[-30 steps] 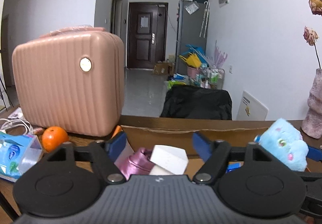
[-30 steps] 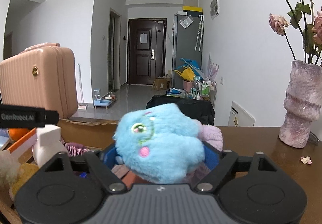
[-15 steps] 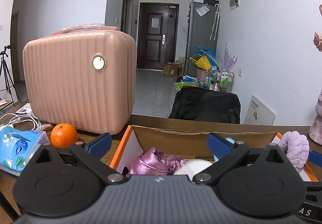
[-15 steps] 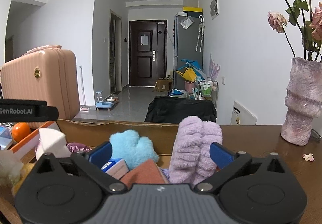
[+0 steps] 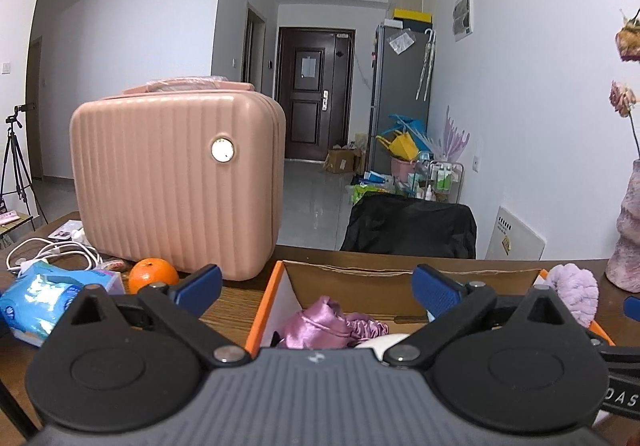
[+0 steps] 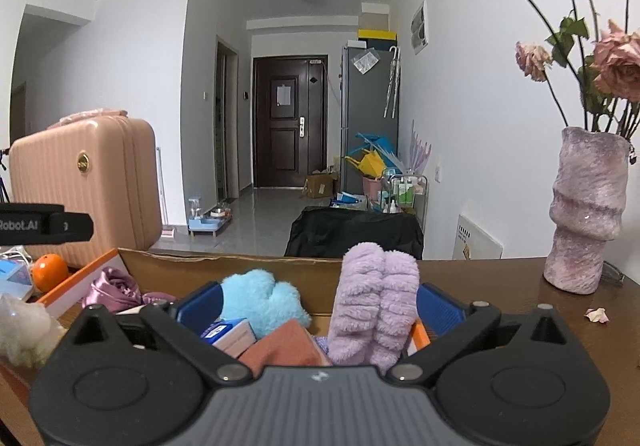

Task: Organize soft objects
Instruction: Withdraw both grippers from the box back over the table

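1. The left gripper [image 5: 316,288] has its 2 blue pads [image 5: 199,283] spread wide with nothing pinched; the gap sits over the left end of the cardboard box [image 5: 400,278]. The right gripper [image 6: 318,304] is spread just as wide, also empty, over the box's right half.

2. Between the right pads, inside the box, lie a blue plush toy [image 6: 260,300], a folded orange cloth [image 6: 284,346] and a small carton [image 6: 228,332]. The lilac fluffy cloth [image 6: 376,310] stands upright against the box's right rim, just beside the right pad. Risk: that pad could snag the pile on any sideways move and drag the cloth out over the rim.

3. Below the left gripper, at the box's left end, sits a crumpled pink satin piece [image 5: 320,324] with something white [image 5: 380,342] half hidden by the gripper body. Satin is slippery, so a shallow pinch there would likely slide off.

4. The box's far flap is torn and thin; a push from either gripper could shove the whole box toward the table's far edge.

5. Left of the box stand an orange [image 5: 153,274], a blue tissue pack [image 5: 40,298] and a pink ribbed case [image 5: 176,181]. Of these, only the pack looks soft and still outside; reaching for it may roll the orange.

6. Right of the box, a vase [image 6: 586,209] of dried roses stands well apart; a wide swing could topple it.
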{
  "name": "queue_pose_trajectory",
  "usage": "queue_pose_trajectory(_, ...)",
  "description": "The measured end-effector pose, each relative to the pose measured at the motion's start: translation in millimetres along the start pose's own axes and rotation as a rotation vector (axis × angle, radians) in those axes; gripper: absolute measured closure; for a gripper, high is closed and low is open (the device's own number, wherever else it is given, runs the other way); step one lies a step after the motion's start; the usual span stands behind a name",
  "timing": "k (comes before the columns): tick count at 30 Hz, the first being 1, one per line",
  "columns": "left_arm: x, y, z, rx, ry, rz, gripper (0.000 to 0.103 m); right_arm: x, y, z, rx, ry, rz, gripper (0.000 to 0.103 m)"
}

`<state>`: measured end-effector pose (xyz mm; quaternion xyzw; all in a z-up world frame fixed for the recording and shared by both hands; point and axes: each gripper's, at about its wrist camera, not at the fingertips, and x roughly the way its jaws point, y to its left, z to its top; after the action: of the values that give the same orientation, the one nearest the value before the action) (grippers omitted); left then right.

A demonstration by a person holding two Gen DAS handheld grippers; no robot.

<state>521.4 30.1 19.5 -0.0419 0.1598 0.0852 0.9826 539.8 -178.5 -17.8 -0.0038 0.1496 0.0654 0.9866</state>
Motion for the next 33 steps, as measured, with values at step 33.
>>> queue_pose_trajectory(33, -185, 51, -70, -0.008, -0.039, -0.032, 0.0, -191, -5, -63, 0.018, -0.067, -0.011, 0.0)
